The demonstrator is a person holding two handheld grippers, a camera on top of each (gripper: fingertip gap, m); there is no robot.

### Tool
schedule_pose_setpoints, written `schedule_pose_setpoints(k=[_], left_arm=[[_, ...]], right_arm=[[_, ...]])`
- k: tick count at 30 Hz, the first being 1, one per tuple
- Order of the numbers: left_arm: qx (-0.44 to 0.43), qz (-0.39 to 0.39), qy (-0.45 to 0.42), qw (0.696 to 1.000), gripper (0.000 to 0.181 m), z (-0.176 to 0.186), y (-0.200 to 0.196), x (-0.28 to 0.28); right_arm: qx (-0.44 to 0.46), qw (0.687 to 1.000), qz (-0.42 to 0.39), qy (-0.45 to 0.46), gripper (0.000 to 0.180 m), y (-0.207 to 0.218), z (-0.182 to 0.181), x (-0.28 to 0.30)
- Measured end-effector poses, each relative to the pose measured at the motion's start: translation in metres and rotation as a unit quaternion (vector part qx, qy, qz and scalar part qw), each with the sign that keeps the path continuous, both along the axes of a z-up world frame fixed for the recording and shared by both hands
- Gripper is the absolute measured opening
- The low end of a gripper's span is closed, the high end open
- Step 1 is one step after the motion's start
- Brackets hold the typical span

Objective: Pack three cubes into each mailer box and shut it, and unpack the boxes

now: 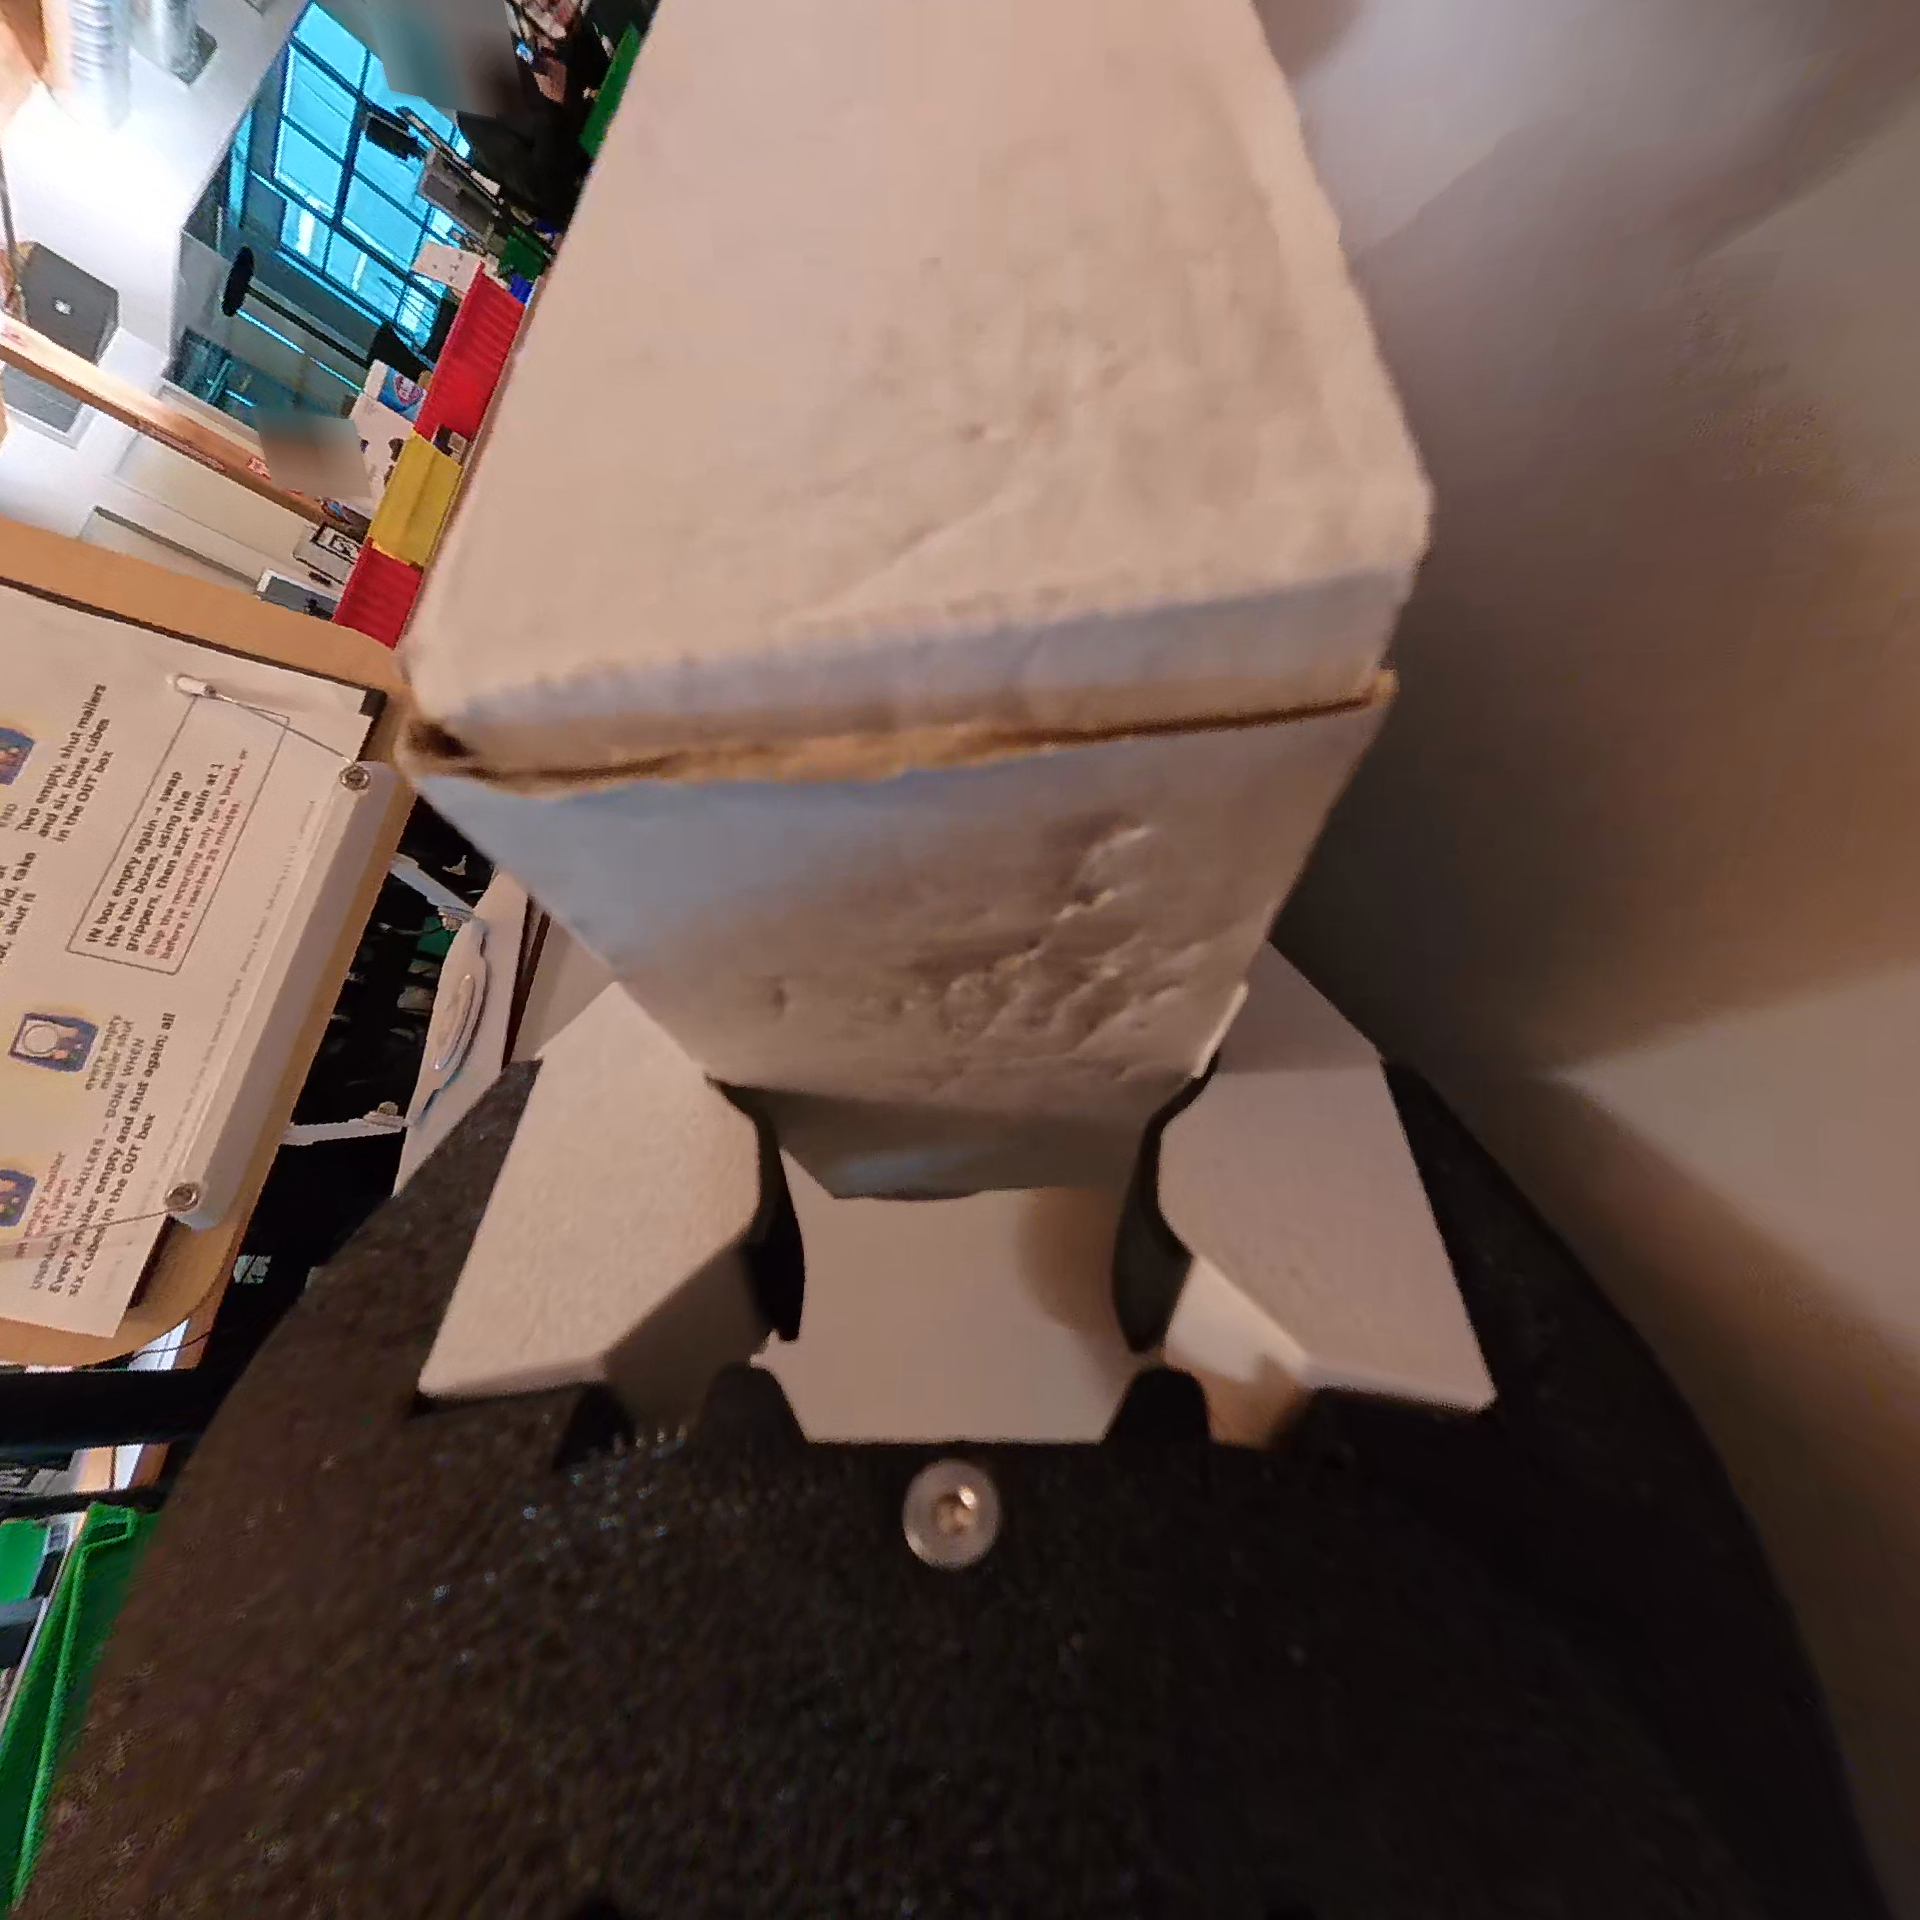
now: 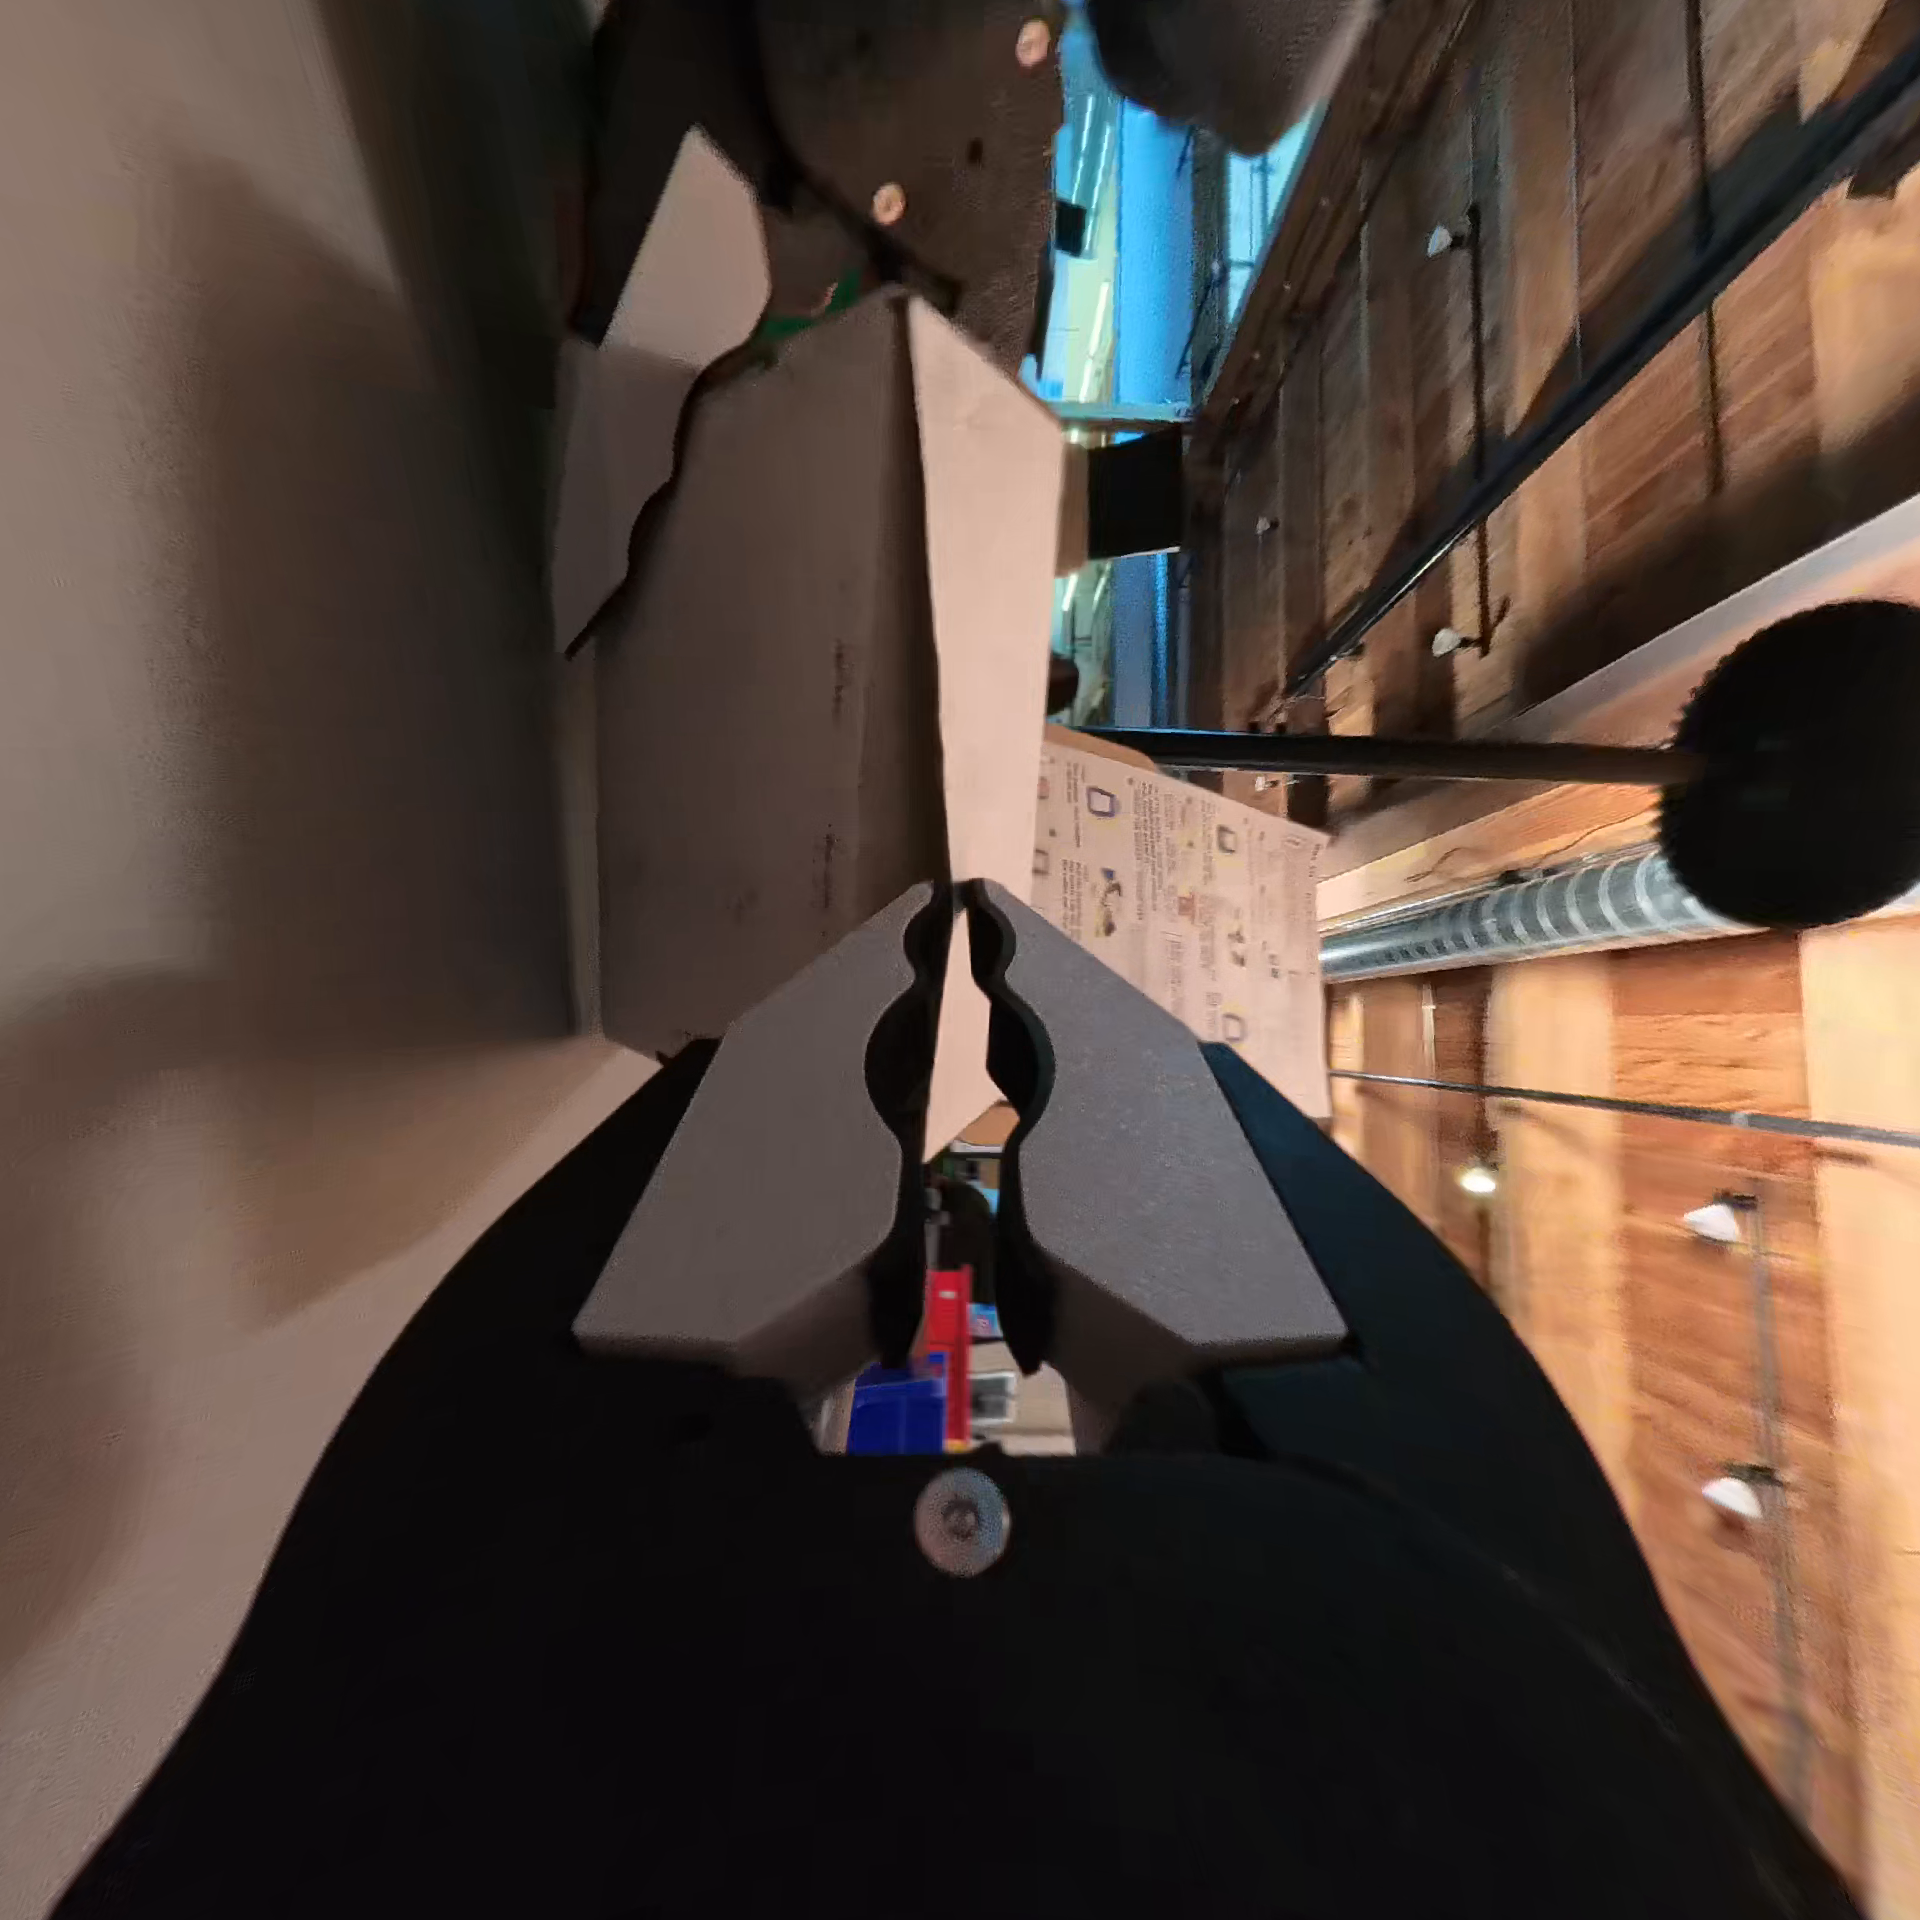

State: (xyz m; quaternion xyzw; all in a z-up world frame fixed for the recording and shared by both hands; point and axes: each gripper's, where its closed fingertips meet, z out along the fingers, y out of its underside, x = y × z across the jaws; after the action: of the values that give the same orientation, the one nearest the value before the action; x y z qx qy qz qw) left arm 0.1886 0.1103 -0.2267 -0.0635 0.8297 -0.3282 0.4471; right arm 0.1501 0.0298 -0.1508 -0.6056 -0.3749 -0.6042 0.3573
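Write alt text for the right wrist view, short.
The right hand-held gripper pinches the thin edge of a brown cardboard flap on an open mailer box, its jaws closed on it. The other hand-held gripper holds the box's far end, against wooden walls.

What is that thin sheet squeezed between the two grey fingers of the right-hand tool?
In the right wrist view, the mailer box lid flap runs edge-on between the right gripper fingers.

mailer box [image 1: 914, 416]: far end cut off by top edge, contents hidden
left gripper [image 1: 951, 1164] fingertips: hidden under mailer box
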Motion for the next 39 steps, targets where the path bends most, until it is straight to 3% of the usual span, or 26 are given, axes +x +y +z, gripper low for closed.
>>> schedule_pose_setpoints(k=[5,7,9,12,14,16,20,22,26,29,33,36,39], left_arm=[[0.004,-0.001,0.006,1.0,0.072,-0.001,-0.001,0.0],[0.021,-0.008,-0.008,1.0,0.071,0.0,-0.002,0.0],[0.035,-0.005,-0.011,0.999,0.072,0.0,-0.004,0.0],[0.027,-0.008,-0.027,0.999,0.073,0.002,0.0,0.003],[0.043,-0.003,-0.057,0.997,0.073,0.005,0.005,0.004],[0.013,0.015,-0.075,0.997,0.08,0.011,0.01,0.005],[-0.07,0.048,-0.008,0.996,0.096,0.017,0.027,-0.018],[-0.096,0.068,-0.008,0.993,0.086,0.029,0.038,-0.038],[-0.083,0.043,-0.051,0.994,0.0,0.042,0.021,-0.091],[-0.004,0.067,-0.12,0.99,0.0,0.049,-0.009,-0.101],[0.144,0.162,-0.22,0.951,0.0,0.067,-0.028,-0.072],[0.205,0.225,-0.206,0.93,0.0,0.061,-0.024,-0.046],[0.224,0.233,-0.119,0.939,0.0,0.027,-0.025,-0.037]], right_arm=[[-0.021,0.999,-0.012,0.029,0.001,-0.001,0.001,-0.001],[0.052,0.998,-0.022,0.032,0.0,-0.006,0.025,0.001],[0.079,0.991,-0.022,0.109,0.001,-0.008,0.04,0.003],[0.018,0.997,-0.027,0.065,0.0,-0.004,0.035,0.002],[0.006,0.996,-0.024,0.088,0.0,-0.004,0.028,0.0],[-0.004,0.997,-0.039,0.069,0.0,-0.005,0.025,-0.001],[-0.024,0.993,-0.084,0.074,0.0,-0.002,0.014,0.0],[-0.018,0.993,-0.092,0.079,0.0,0.0,0.014,-0.001],[-0.009,0.989,-0.099,0.106,0.0,0.006,0.017,-0.001],[-0.014,0.989,-0.103,0.106,0.0,0.01,0.018,-0.004],[-0.017,0.988,-0.101,0.116,0.0,0.018,0.019,-0.011],[-0.02,0.987,-0.092,0.128,0.0,0.021,0.021,-0.014],[-0.016,0.985,-0.086,0.148,0.0,0.022,0.022,-0.013]])
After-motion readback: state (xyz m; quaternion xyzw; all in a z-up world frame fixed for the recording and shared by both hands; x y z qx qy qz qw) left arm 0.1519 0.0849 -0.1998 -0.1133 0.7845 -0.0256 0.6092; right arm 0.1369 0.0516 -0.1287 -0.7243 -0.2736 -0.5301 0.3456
